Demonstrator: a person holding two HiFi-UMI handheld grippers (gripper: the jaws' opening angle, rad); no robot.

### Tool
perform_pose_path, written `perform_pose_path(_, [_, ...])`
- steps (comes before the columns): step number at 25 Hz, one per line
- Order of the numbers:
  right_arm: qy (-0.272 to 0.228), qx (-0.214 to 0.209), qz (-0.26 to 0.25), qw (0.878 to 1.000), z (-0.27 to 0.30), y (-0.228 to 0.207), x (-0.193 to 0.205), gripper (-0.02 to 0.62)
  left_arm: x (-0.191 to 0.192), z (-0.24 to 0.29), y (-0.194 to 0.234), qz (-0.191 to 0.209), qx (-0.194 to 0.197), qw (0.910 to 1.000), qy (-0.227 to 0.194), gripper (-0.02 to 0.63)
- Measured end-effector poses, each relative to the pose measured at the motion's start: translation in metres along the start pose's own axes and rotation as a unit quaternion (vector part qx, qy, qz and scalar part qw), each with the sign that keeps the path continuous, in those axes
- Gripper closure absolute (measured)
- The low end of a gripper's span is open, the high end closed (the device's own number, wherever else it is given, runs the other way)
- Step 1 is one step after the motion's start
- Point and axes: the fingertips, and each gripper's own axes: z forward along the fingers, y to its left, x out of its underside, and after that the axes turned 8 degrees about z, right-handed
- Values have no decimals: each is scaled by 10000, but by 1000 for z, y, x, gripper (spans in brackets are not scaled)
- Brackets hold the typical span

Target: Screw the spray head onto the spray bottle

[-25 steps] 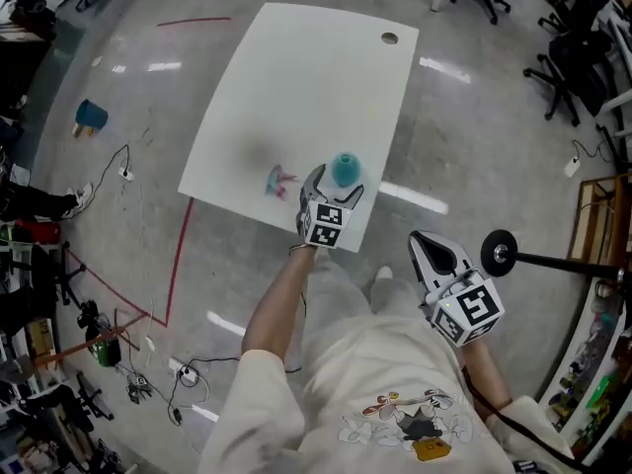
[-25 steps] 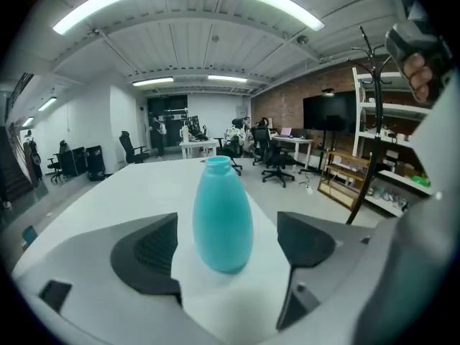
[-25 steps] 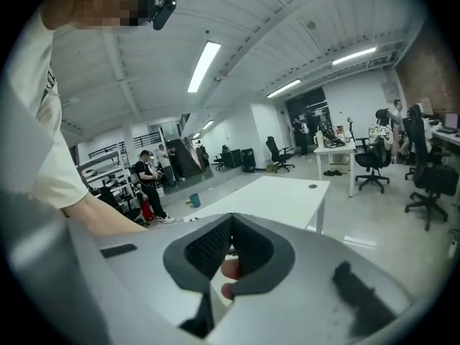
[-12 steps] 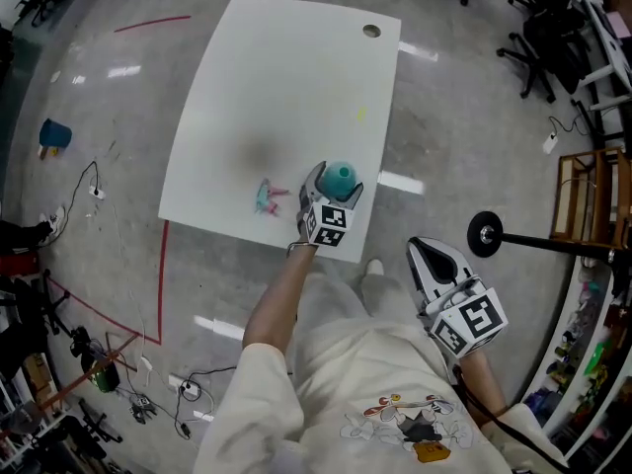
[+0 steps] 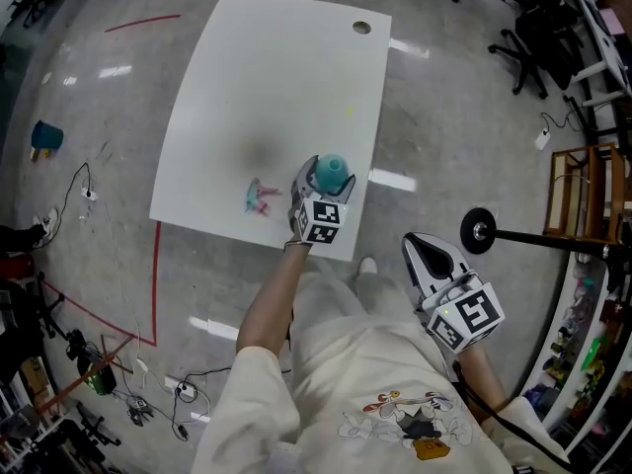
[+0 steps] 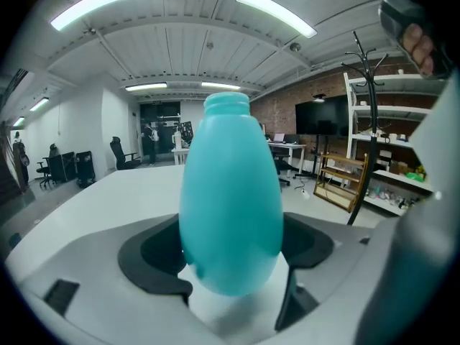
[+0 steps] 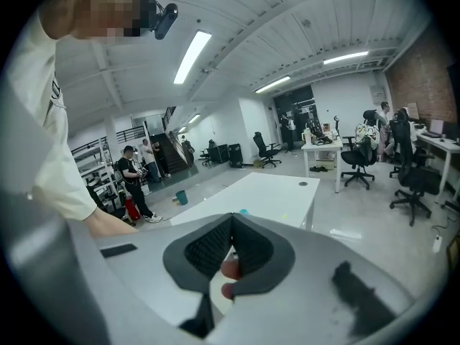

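A teal spray bottle with an open neck stands upright between the jaws of my left gripper, near the white table's near right edge. In the left gripper view the bottle fills the middle and the dark pads press its sides. Whether its base rests on the table I cannot tell. The pink and teal spray head lies on the table just left of the bottle. My right gripper hangs off the table over the floor, to the right, shut and empty; its pads meet.
The table has a round hole at its far right corner. A black stand's round base sits on the floor by my right gripper. Office chairs stand far right. Red tape and cables mark the floor at left.
The left gripper, still holding the bottle, has shifted a little along the table's near edge. The right gripper has drifted slightly over the floor and stays shut.
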Motion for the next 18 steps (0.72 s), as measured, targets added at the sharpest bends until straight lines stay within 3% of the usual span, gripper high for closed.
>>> perform_pose_path(5, [-107,-125,-85,9998,-17,-20,-12,589,-68,-35,-14,45,-140,9991,-402,206])
perform_pose_path(11, [-286,-513,-172,9981,-21,-29,-29,589,-125,-104,-11,346,-684,9954,-574,204])
perform_pose_path(14, [-239,-784,-304,9962,-21,-30,-30,589,-130,-140,-14,315,-1014,9934,-439,204])
perform_pose_path(18, [-57,-1272,-633,9898,1,-17,-24,589,-103,-191,-13,112,-1460,9891,-174,205])
